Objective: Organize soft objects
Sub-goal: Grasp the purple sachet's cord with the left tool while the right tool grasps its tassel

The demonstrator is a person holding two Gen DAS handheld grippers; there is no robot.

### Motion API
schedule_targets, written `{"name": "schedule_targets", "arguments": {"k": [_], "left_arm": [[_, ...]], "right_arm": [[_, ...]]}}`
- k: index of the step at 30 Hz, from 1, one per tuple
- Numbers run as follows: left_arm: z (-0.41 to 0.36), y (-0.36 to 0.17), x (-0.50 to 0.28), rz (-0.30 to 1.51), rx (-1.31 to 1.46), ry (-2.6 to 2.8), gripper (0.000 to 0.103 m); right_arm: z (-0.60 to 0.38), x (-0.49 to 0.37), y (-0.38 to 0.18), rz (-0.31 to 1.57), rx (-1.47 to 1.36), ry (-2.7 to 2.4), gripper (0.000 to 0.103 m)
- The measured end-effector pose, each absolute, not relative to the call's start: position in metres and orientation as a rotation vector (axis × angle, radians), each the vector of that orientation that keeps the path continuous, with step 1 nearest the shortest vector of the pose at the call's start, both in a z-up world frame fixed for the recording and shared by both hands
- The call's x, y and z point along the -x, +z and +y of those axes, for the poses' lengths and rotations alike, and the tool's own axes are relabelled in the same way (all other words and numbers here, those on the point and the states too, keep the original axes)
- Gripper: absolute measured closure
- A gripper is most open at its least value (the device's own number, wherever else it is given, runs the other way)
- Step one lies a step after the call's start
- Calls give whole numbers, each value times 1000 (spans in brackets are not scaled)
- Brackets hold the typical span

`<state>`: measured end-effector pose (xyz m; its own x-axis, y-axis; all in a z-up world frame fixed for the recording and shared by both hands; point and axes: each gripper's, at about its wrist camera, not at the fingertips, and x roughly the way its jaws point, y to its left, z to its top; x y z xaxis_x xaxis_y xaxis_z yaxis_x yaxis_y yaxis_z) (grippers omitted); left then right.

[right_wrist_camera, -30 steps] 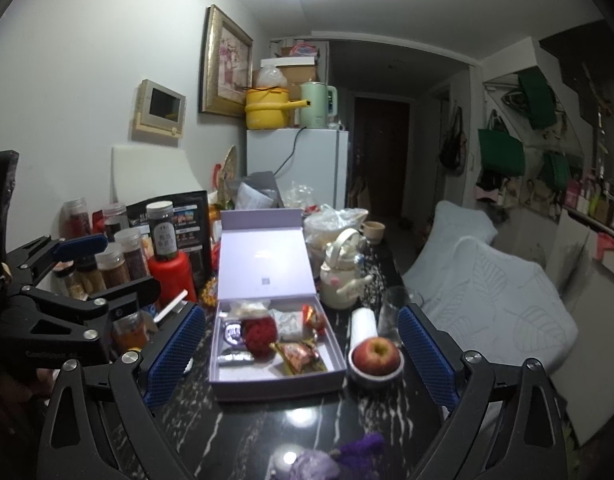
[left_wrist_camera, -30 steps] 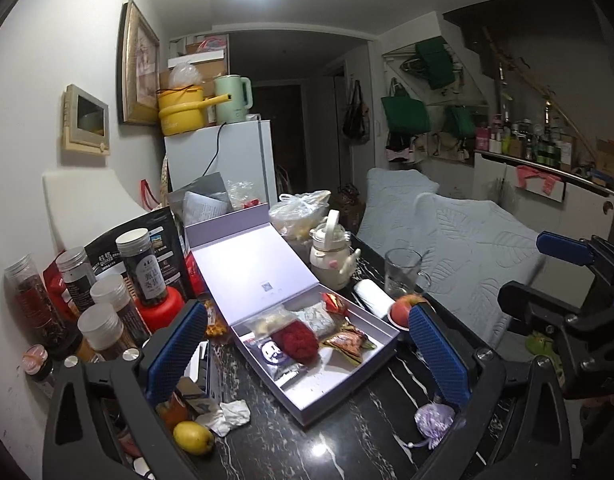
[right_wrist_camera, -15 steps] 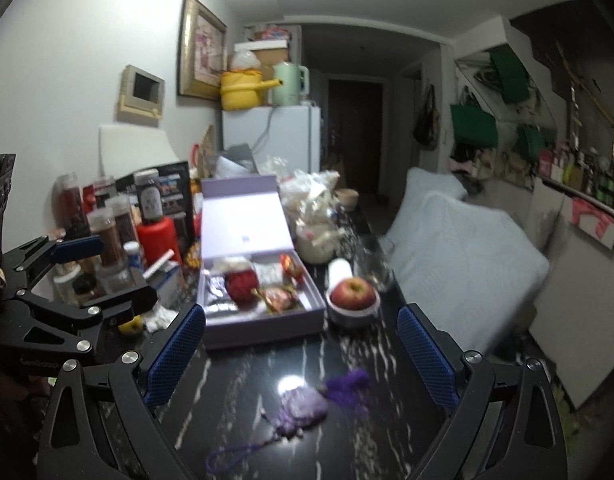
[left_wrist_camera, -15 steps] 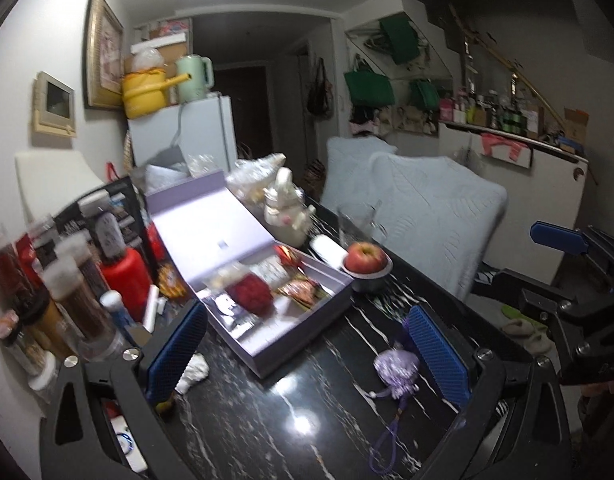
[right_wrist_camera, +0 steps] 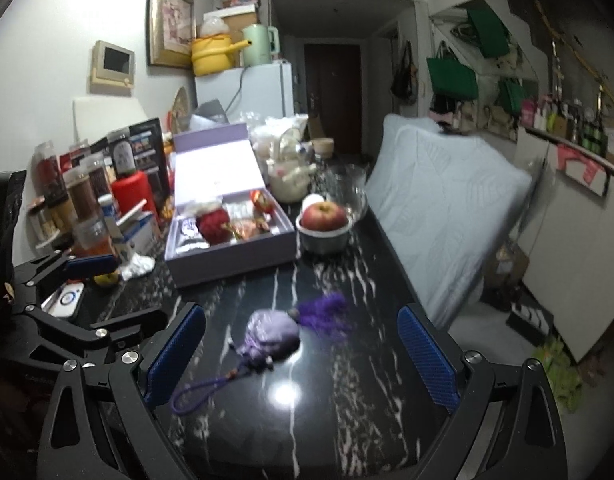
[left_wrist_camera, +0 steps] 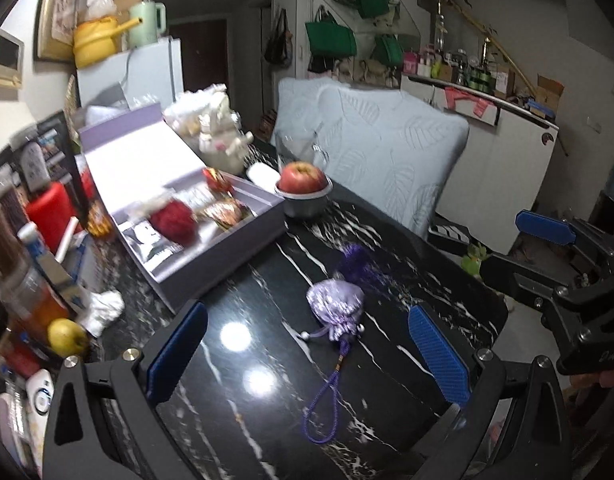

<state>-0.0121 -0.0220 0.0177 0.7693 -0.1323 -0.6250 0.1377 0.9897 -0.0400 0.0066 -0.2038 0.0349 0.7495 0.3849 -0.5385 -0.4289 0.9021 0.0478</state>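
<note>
Both grippers, left [left_wrist_camera: 307, 348] and right [right_wrist_camera: 301, 354], are wide apart over a shiny purple pouch [left_wrist_camera: 335, 307] with a tassel on the bench [left_wrist_camera: 407, 280]; no writing is readable.

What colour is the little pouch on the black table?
The pouch is pale shiny lilac, with a darker purple tassel and cord. The left wrist view shows it best.

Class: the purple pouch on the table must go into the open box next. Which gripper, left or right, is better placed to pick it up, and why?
Probably the left. Both grippers are open and empty, but in the left wrist view the pouch sits centred ahead of the left gripper, whereas it lies left of centre before the right gripper. The box lies on the left's side.
</note>
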Motion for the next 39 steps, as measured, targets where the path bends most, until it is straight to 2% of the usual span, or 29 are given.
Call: {"name": "schedule_targets", "arguments": {"k": [13, 25, 30, 39], "left_arm": [[-42, -46, -20, 821, 2, -195, 2], [-53, -82, -55, 909, -7, -213, 35], [-52, -88, -64, 916, -25, -223, 59], [-23, -89, -68, 948, 7, -221, 62]], "right_arm": [[-222, -24, -21, 703, 68, 449, 5], [-230, -54, -42, 760, 57, 446, 6], [-226, -66, -51, 787, 64, 459, 6], [-208, -91, -66, 829, 73, 503, 6]]}}
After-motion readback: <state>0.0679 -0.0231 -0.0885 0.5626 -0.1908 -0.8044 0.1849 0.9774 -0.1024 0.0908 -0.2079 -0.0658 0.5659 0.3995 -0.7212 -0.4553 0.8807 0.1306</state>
